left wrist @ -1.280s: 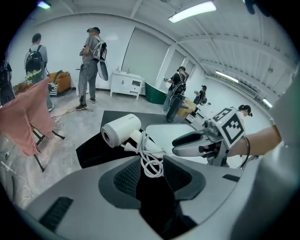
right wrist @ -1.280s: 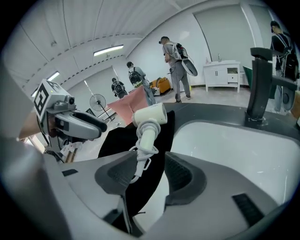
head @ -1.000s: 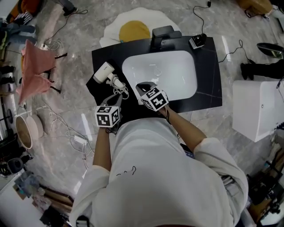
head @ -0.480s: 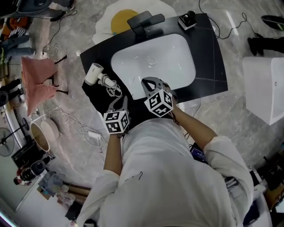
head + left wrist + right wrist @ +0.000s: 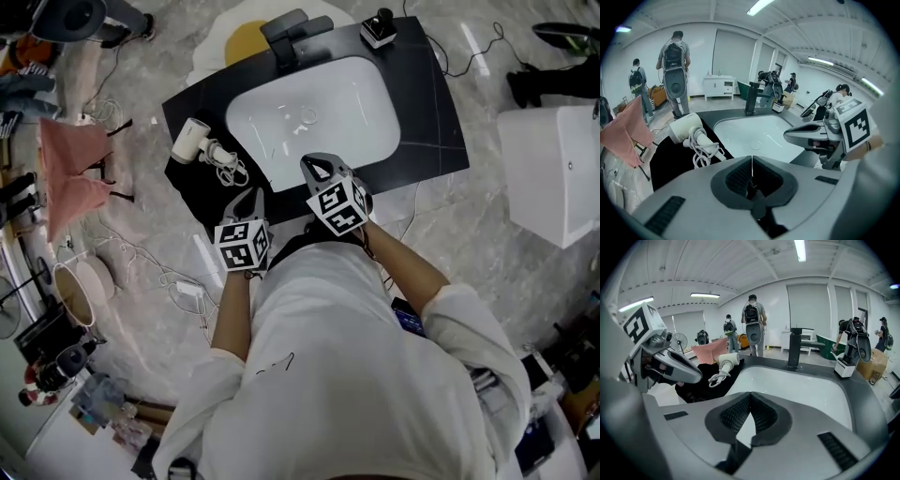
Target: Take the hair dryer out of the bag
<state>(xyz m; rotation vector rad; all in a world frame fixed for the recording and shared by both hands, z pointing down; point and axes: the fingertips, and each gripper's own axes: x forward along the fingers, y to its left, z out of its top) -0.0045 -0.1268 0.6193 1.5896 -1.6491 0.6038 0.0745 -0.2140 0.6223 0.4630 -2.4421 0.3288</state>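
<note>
The white hair dryer (image 5: 192,139) lies on its side with its coiled white cord (image 5: 225,161) on top of a flat black bag (image 5: 192,187), at the left end of the black counter. My left gripper (image 5: 251,199) is shut and empty, hovering by the bag's near edge, apart from the dryer. In the left gripper view the dryer (image 5: 686,129) lies ahead to the left. My right gripper (image 5: 314,167) is shut and empty over the front rim of the sink. From the right gripper view the dryer (image 5: 727,361) sits far left, beyond the left gripper (image 5: 696,376).
A white sink basin (image 5: 309,117) fills the counter's middle, with a black faucet (image 5: 295,33) behind it and a small device (image 5: 380,28) at the far corner. A pink cloth (image 5: 66,164) hangs at left, cables trail over the floor, and a white cabinet (image 5: 553,169) stands at right. People stand in the background.
Both grippers have drawn back toward the person, away from the dryer's cord. The dryer stays lying on the bag.
</note>
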